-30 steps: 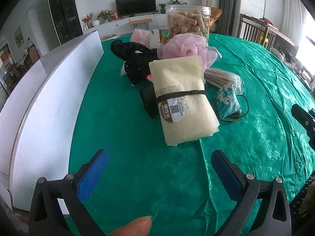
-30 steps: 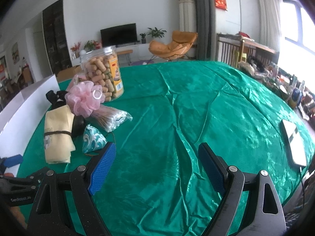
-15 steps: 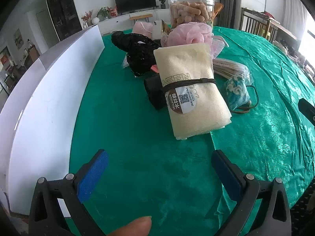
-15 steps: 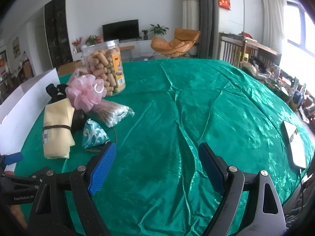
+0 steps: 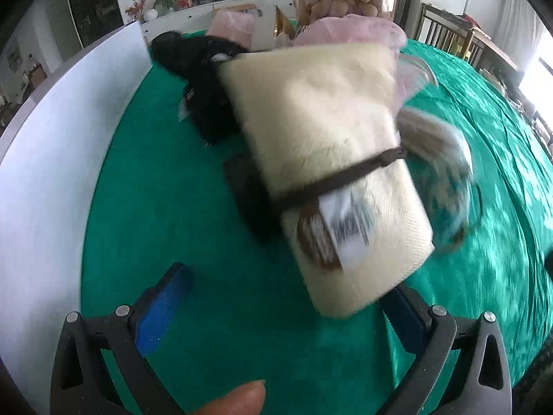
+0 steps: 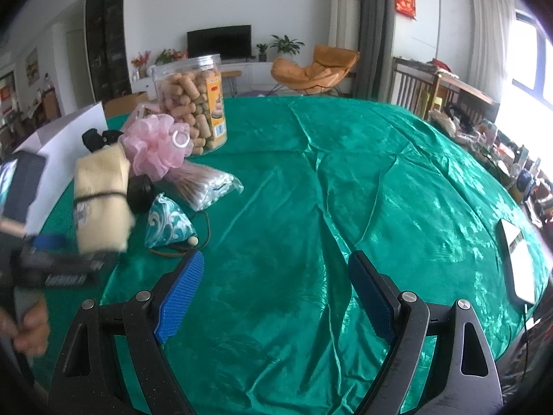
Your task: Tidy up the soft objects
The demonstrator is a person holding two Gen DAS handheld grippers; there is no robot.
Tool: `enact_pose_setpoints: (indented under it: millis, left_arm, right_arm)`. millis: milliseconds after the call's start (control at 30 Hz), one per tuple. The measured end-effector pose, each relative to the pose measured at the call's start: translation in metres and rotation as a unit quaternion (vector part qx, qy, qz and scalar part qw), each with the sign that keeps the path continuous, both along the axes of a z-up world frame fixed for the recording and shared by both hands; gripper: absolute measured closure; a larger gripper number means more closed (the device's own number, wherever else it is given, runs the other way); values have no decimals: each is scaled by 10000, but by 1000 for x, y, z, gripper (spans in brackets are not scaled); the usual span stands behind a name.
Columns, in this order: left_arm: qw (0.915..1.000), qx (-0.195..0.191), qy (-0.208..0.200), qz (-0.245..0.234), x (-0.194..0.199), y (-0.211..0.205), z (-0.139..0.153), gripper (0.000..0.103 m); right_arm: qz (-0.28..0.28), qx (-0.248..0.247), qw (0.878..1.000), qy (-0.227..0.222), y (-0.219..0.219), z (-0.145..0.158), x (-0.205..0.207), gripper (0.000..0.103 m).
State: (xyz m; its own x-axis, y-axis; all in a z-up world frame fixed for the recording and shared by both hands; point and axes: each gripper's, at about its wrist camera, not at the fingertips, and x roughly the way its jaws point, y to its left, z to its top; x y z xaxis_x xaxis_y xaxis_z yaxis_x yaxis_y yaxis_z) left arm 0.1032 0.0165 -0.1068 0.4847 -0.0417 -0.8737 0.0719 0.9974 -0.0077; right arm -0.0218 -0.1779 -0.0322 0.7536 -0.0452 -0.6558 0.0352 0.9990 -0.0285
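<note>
Your left gripper (image 5: 276, 307) is spread wide, empty, its right pad under the near corner of the cream folded towel bound with a brown strap (image 5: 331, 169), centre frame on the green tablecloth (image 5: 172, 180). Judged soft, light, compressible; pinch the near end below the strap. Right gripper (image 6: 276, 294) gapes empty, lower frame.

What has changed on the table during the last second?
The left gripper has moved forward to the cream folded towel, whose near end now lies between its open fingers; nothing is gripped yet. The right gripper stays open and empty over the green tablecloth. The other objects have not moved.
</note>
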Motion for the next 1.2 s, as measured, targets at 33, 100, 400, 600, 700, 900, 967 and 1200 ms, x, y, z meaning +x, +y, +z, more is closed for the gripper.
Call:
enact_pose_setpoints:
  millis: [33, 100, 400, 600, 700, 900, 967, 1200]
  left_arm:
    - [10000, 12, -4, -25, 8, -4, 0, 0]
    - [10000, 12, -35, -72, 23, -8, 0, 0]
    - [9981, -65, -496, -352, 43, -5, -2, 0]
    - [9978, -72, -554, -360, 41, -6, -2, 0]
    - [9978, -77, -553, -360, 41, -5, -2, 0]
    - [9978, -74, -554, -359, 41, -5, -2, 0]
    - [9978, -74, -554, -359, 41, -5, -2, 0]
    - [9978, -75, -554, -359, 41, -5, -2, 0]
  right_arm:
    - [-5, 8, 10000, 3, 0, 0, 0, 15]
    - [-10, 20, 10000, 7, -1, 0, 0, 15]
    - [-53, 91, 9998, 149, -4, -4, 5, 15]
    - [-87, 175, 9988, 439, -7, -15, 13, 15]
    - [-102, 229, 9981, 555, -8, -19, 15, 15]
    - [-113, 264, 9953, 920, -8, -35, 25, 15]
    - [-99, 223, 9939, 1073, -7, -41, 29, 15]
    - [-80, 169, 9928, 1185, -5, -46, 29, 15]
